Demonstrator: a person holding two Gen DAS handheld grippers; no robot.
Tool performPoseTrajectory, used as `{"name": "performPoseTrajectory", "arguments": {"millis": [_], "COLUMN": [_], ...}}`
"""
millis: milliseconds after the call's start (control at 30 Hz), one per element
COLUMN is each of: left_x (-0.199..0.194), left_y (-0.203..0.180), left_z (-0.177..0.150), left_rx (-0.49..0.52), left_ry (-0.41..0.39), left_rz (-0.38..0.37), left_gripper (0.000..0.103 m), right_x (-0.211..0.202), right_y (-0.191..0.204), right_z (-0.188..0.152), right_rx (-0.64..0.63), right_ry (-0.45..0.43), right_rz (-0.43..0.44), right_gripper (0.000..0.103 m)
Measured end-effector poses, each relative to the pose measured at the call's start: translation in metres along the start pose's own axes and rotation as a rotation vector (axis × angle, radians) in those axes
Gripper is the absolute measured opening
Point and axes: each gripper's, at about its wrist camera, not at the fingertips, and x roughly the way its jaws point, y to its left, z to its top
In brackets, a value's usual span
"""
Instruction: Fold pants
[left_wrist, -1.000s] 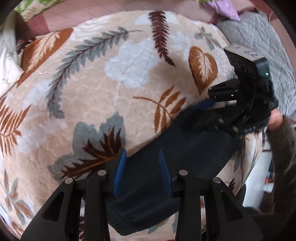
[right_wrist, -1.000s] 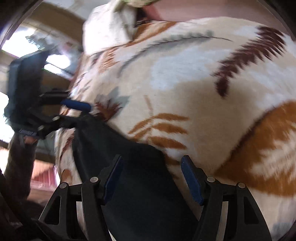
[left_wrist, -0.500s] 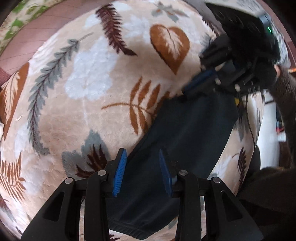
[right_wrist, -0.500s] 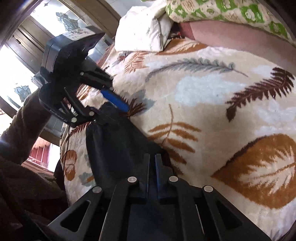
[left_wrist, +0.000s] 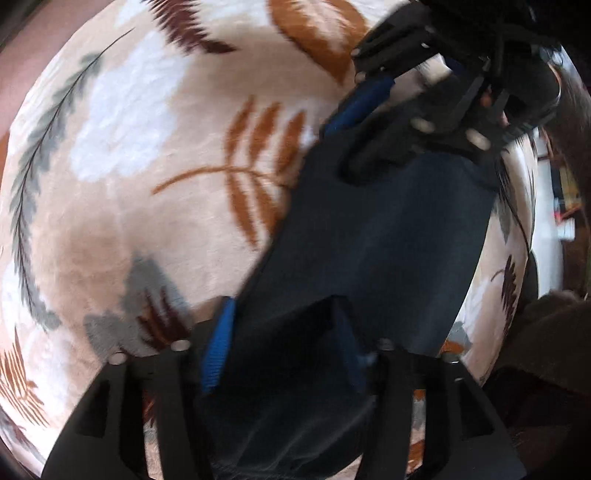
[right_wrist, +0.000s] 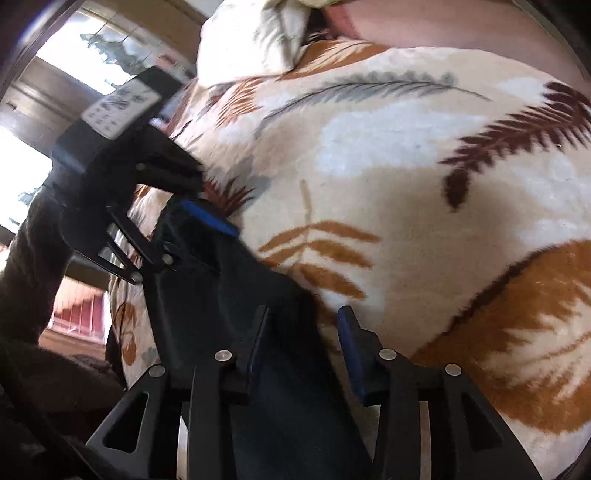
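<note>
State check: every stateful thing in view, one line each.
Dark navy fabric pants: folded into a strip, lying flat on the blanket.
Left gripper: jaws opening, pants fabric between them.
Right gripper: jaws opening, straddling the pants' edge.
Leaf-print fleece blanket: spread out.

The pants (left_wrist: 369, 240) lie on the blanket (left_wrist: 129, 166), a long strip running between the two grippers. The left gripper (left_wrist: 280, 343) stands over their near end in the left wrist view, the right gripper (left_wrist: 373, 122) at their far end. In the right wrist view a pillow (right_wrist: 258, 33) lies on the blanket's far edge
</note>
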Motion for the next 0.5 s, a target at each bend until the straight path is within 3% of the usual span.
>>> {"name": "performPoseTrajectory", "arguments": {"millis": [67, 133, 200, 233, 333, 467, 500], "left_x": [-0.001, -0.005, -0.012, -0.014, -0.018, -0.033, -0.036], "left_y": [-0.002, 0.002, 0.009, 0.011, 0.010, -0.015, -0.017], "left_z": [-0.003, -0.009, -0.016, -0.021, -0.027, -0.022, -0.019], "left_rx": [-0.021, -0.075, -0.114, -0.125, -0.133, -0.009, 0.016], "left_ry": [-0.029, -0.070, -0.100, -0.114, -0.130, -0.170, -0.166], "left_rz": [0.034, 0.053, 0.044, 0.036, 0.082, 0.158, 0.143], "left_gripper": [0.050, 0.037, 0.014, 0.011, 0.009, 0.010, 0.012], "right_x": [0.001, 0.000, -0.002, -0.003, -0.010, -0.017, -0.017], "right_y": [0.009, 0.018, 0.023, 0.026, 0.033, 0.037, 0.037], "right_z": [0.000, -0.001, -0.002, -0.003, -0.003, -0.003, -0.004], "right_rx": [-0.051, -0.089, -0.104, -0.111, -0.130, -0.128, -0.127], "right_ry": [0.008, 0.009, 0.000, -0.006, -0.032, -0.050, -0.052], "right_rz": [-0.016, -0.049, -0.073, -0.086, -0.130, -0.155, -0.157], "right_gripper": [0.009, 0.009, 0.008, 0.008, 0.007, 0.007, 0.007]}}
